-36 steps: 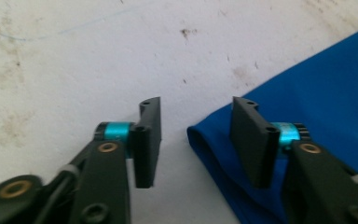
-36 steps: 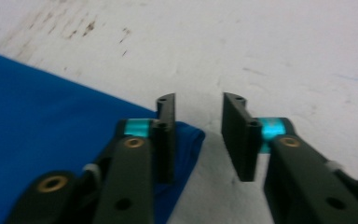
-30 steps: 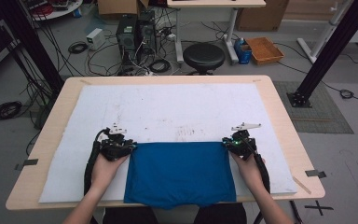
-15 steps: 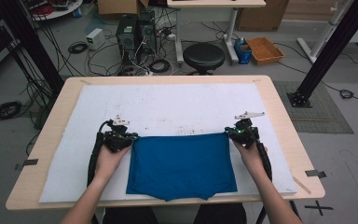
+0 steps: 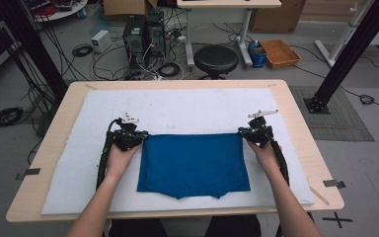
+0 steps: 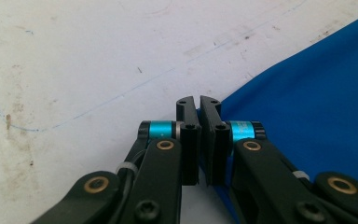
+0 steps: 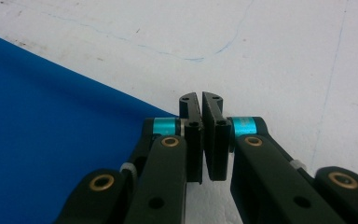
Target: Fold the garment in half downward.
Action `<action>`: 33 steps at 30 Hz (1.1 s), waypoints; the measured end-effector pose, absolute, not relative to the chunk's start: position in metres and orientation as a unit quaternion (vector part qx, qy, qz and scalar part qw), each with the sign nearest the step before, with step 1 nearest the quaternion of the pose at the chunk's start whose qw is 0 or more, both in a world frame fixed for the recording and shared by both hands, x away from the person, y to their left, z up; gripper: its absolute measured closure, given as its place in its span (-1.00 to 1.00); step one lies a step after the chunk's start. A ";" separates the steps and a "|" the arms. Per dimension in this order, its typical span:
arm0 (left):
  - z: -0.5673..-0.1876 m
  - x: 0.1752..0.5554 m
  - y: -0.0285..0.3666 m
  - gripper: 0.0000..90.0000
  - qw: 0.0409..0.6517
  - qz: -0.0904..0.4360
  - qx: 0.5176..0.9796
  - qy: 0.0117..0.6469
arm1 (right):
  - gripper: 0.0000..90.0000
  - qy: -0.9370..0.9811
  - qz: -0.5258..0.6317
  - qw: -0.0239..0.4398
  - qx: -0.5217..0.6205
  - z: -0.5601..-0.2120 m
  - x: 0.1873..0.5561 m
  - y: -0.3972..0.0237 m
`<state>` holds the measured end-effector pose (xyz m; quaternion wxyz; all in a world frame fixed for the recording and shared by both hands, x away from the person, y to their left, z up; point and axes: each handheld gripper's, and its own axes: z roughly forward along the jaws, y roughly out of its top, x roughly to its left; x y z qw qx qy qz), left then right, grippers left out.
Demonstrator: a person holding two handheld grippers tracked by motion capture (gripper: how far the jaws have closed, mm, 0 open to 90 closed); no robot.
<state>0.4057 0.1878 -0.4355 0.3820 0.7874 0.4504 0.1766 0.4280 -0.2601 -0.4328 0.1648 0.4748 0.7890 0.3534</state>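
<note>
Blue fabric, a pair of shorts [image 5: 192, 163] by the notch in the near hem, lies flat on the white mat [image 5: 177, 111] that covers the wooden bench [image 5: 301, 133]. Its straight far edge runs between the two tools, and the near hem with its two short legs sits close to the mat's near edge.

The left hand-held gripper [image 5: 137, 139] sits at the far left corner of the shorts, held in the person's left hand [image 5: 121, 157]. In the left gripper view its black jaws are pressed together with the blue cloth [image 6: 317, 116] reaching right up to them, and a sliver of blue shows in the slit between them, so it pinches that corner. The mat around it is scuffed and marked with thin blue pen lines.

The right hand-held gripper [image 5: 246, 133] sits at the far right corner, held in the right hand [image 5: 264, 150]. In the right gripper view the jaws are likewise pressed together, and the cloth's edge [image 7: 51, 135] runs in from the left and ends at them; whether any fabric lies between them cannot be told from that view, though in the high view the corner meets the tips.

Beyond the bench stand a round black stool [image 5: 215, 59], a computer tower [image 5: 134, 37] among loose cables, and an orange tray [image 5: 279, 52] on the floor.
</note>
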 end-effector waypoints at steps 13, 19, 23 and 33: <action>-0.413 0.390 0.204 0.06 0.412 0.195 0.770 0.446 | 0.35 0.774 0.393 0.179 0.463 -0.414 0.407 -0.267; -0.398 0.369 0.211 -0.08 0.435 0.199 0.770 0.421 | 0.14 0.751 0.437 0.175 0.464 -0.401 0.384 -0.280; -0.391 0.356 0.211 -0.15 0.469 0.177 0.767 0.400 | -0.01 0.740 0.464 0.172 0.456 -0.392 0.370 -0.286; -0.382 0.336 0.212 -0.26 0.498 0.159 0.771 0.363 | -0.30 0.733 0.493 0.161 0.441 -0.389 0.354 -0.300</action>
